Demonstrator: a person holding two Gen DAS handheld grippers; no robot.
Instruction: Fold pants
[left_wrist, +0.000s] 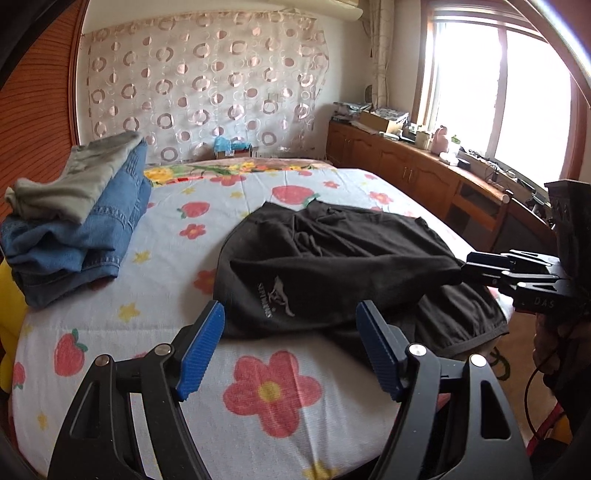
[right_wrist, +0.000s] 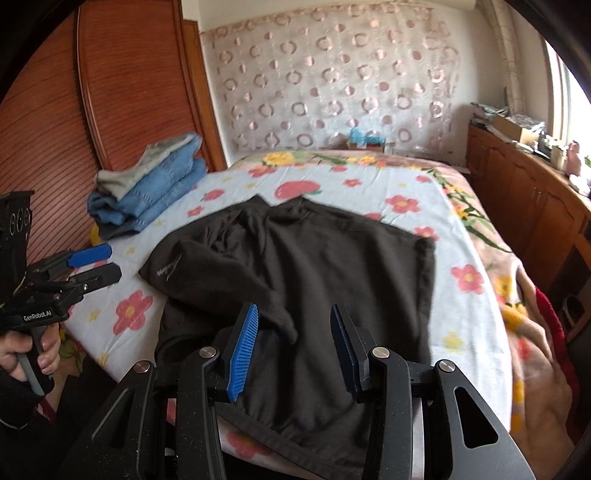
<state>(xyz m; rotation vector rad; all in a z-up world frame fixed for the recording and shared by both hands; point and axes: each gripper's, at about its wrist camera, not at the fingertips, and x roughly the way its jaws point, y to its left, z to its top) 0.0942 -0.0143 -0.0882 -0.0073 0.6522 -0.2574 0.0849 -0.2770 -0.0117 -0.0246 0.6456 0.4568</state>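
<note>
Covering most of both views, the bed (left_wrist: 110, 325) wears a pale sheet printed with red flowers and strawberries, set against a wooden wall panel (right_wrist: 122, 96) on one side and a low wooden cabinet (left_wrist: 399, 162) under the window (left_wrist: 498, 92) on the other. Behind its far end hangs a sheer curtain (left_wrist: 207, 81) patterned with rings. The black pants (left_wrist: 332, 258) lie rumpled near the front edge of the bed, one part folded over so that a pale printed logo (left_wrist: 273, 299) faces up, and a hemmed edge reaches the mattress edge. At the far left corner sits a pile of folded clothes (left_wrist: 74, 229), blue denim under a grey-green piece. The left gripper (left_wrist: 290, 347) hovers above the sheet just short of the pants, its jaws spread wide with nothing between them. The right gripper (right_wrist: 293, 347) hangs over the near part of the pants, jaws likewise apart and empty.
</note>
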